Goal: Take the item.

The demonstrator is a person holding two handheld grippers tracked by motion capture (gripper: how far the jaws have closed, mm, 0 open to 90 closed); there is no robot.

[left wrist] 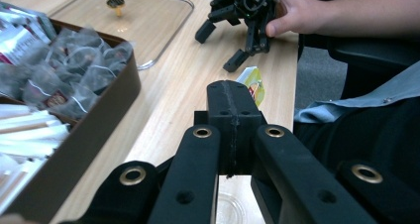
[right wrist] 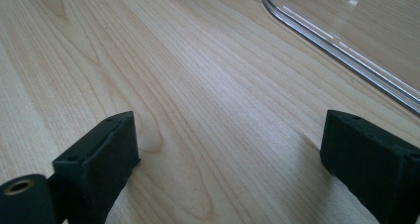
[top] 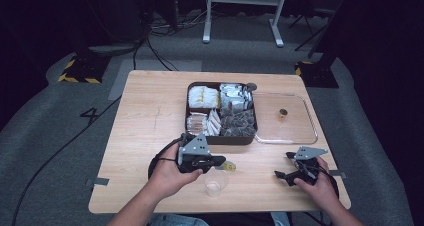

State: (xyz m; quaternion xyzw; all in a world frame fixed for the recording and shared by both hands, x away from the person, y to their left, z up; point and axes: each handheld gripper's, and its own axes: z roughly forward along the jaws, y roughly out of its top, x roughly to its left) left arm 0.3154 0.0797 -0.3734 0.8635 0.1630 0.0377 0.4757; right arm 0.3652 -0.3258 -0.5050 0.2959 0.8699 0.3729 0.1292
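Wood grain runs across the table (top: 145,136), and near its front edge the left gripper (top: 223,164) is clamped on a small yellow tea bag packet (top: 230,166). In the left gripper view the two black jaws are pressed flat together, and the packet (left wrist: 253,83) pokes out just past their tips, so the grip looks to be on one edge of it. Directly below and a little right of that gripper a clear plastic cup (top: 215,181) stands upright, near but not touching; held this way, the packet seems meant to go into the cup. Behind them the brown compartment box (top: 222,138) of tea bags and sachets sits open, with its clear lid (top: 295,136) laid flat beside it to keep the compartments reachable. Farther right, the right gripper (top: 284,167) rests low over bare wood, its jaws spread wide and holding nothing, well apart from the cup and the packet.
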